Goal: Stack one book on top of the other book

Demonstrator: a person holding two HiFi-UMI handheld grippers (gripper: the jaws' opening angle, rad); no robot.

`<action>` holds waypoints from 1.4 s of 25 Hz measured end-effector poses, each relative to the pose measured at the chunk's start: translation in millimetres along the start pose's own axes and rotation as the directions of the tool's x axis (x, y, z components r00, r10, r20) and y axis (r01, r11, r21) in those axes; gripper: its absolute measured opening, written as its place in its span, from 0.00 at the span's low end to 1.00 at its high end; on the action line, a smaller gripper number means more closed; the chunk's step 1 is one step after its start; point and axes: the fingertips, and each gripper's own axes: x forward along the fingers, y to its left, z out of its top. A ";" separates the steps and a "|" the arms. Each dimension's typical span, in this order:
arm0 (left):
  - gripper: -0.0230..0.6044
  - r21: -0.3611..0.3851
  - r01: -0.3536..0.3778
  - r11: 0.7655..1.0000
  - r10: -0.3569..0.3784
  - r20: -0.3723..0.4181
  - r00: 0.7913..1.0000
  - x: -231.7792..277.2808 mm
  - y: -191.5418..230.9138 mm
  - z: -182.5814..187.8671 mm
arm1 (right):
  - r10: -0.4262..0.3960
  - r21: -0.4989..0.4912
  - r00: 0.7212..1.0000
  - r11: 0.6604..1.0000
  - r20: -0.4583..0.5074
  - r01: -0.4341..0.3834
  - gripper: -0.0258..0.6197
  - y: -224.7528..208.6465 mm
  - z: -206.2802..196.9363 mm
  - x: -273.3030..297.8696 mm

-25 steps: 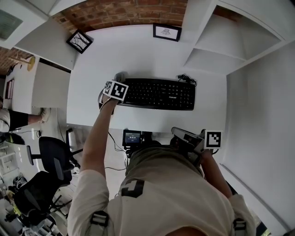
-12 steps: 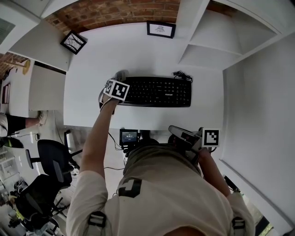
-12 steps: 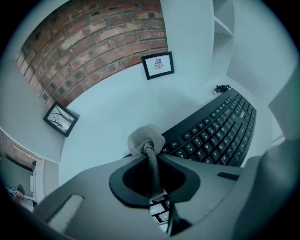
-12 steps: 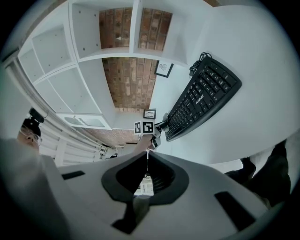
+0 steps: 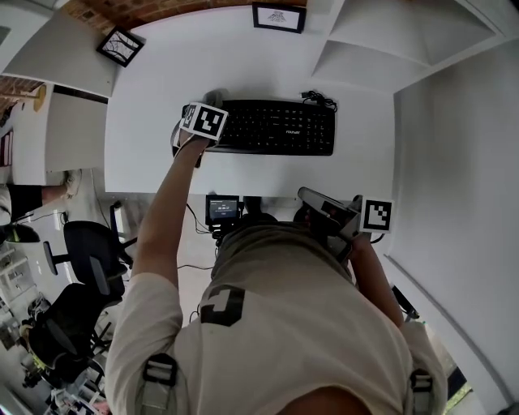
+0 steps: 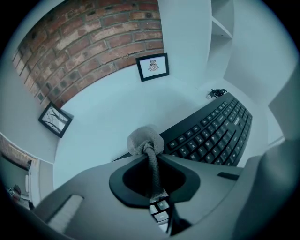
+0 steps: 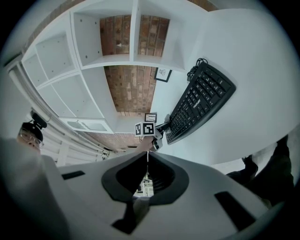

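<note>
**Q:** What has changed since the earlier head view?

**A:** The white desk [image 5: 154, 154] and the black keyboard [image 5: 272, 127] sit higher in the frame. The left gripper [image 6: 150, 153] remains at the keyboard's left end. The right gripper [image 7: 147, 152] remains off the desk edge, near the torso.

**Q:** Jaw state?

**A:** Left: clamped on a grey knotted cord [image 6: 145, 140], possibly fabric; the knot sits just beyond the tips. Right: together, nothing between them.

**Q:** Books?

**A:** Not locatable in any view.

**Q:** Surface and room?

**A:** Two black-framed pictures [image 5: 279, 16] stand at the desk's rear. A red brick wall [image 6: 93, 42] is behind them. White shelving [image 7: 93, 47] is on the right and black office chairs [image 5: 93, 263] are on the left.
</note>
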 end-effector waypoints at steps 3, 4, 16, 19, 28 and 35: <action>0.09 -0.002 0.030 1.000 -0.030 0.002 1.000 -0.3 -17.8 5.7 | 0.019 0.005 1.000 1.000 -0.007 -0.018 0.05 0.2 0.4 -2.5; 0.09 0.000 0.032 0.999 -0.032 0.003 0.999 0.3 -23.4 8.4 | 0.022 0.003 1.000 1.000 -0.014 -0.022 0.05 0.2 0.9 -3.4; 0.09 -0.015 -0.009 1.000 0.008 -0.012 1.000 3.0 -54.1 21.9 | 0.055 0.019 0.996 0.998 -0.071 -0.054 0.05 -3.8 17.7 -29.6; 0.09 -0.024 0.000 1.000 0.000 -0.010 1.000 1.7 -64.2 25.0 | 0.060 0.019 0.995 0.998 -0.079 -0.059 0.05 -2.9 21.6 -34.3; 0.09 -0.047 0.007 0.999 -0.008 -0.012 1.000 1.7 -84.3 32.4 | 0.082 0.040 0.994 0.996 -0.073 -0.079 0.05 -4.6 34.5 -47.0; 0.09 -0.032 0.033 0.999 -0.033 -0.012 0.999 1.6 -102.2 42.5 | 0.100 0.047 0.991 0.994 -0.086 -0.096 0.05 -3.9 33.4 -47.3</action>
